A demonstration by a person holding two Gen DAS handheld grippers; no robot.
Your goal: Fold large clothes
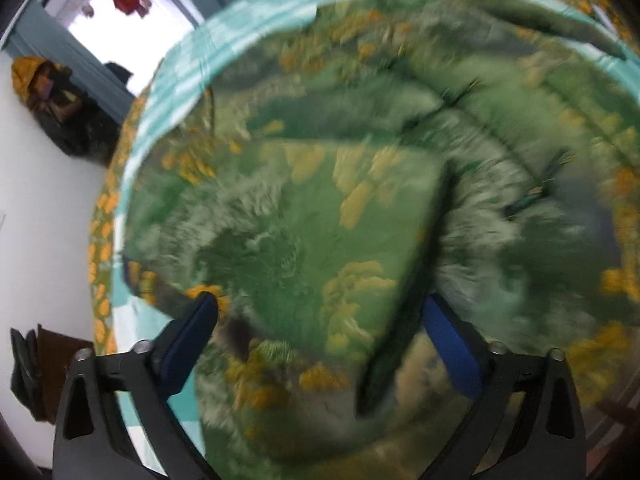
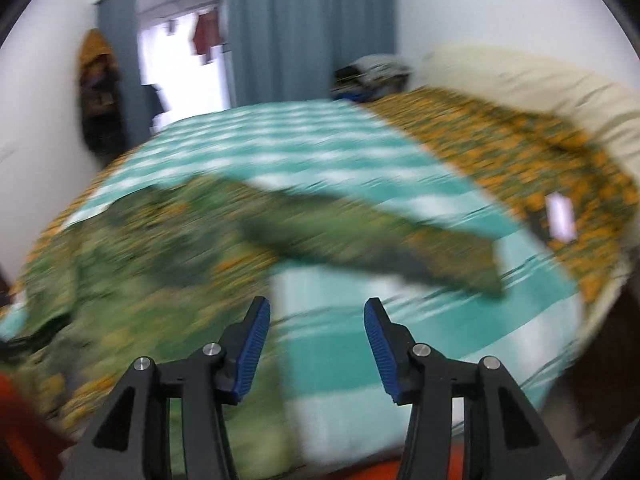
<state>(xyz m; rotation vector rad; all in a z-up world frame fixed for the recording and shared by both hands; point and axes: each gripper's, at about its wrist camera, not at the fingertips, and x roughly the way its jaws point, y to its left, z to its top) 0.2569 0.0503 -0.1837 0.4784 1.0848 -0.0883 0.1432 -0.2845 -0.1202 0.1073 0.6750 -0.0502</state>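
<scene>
A large green garment [image 1: 304,216] with a yellow floral print lies crumpled on a teal-and-white checked sheet [image 1: 224,40]. It fills the left wrist view, which is blurred. My left gripper [image 1: 320,304] hangs close over it, jaws wide; a folded flap with a dark edge [image 1: 404,288] runs between the fingers, and no pad visibly presses on it. In the right wrist view the garment [image 2: 160,248] stretches from the left to a long strip at the right. My right gripper [image 2: 316,306] is open above the sheet [image 2: 304,148], beside the garment's edge, with nothing between its fingers.
The sheet covers a bed with an orange floral spread [image 2: 520,152] and a cream pillow [image 2: 540,84] at the right. A small white object [image 2: 560,216] lies on the spread. Blue curtains [image 2: 304,28], a bright window [image 2: 176,72] and dark hanging clothes [image 2: 96,92] stand beyond.
</scene>
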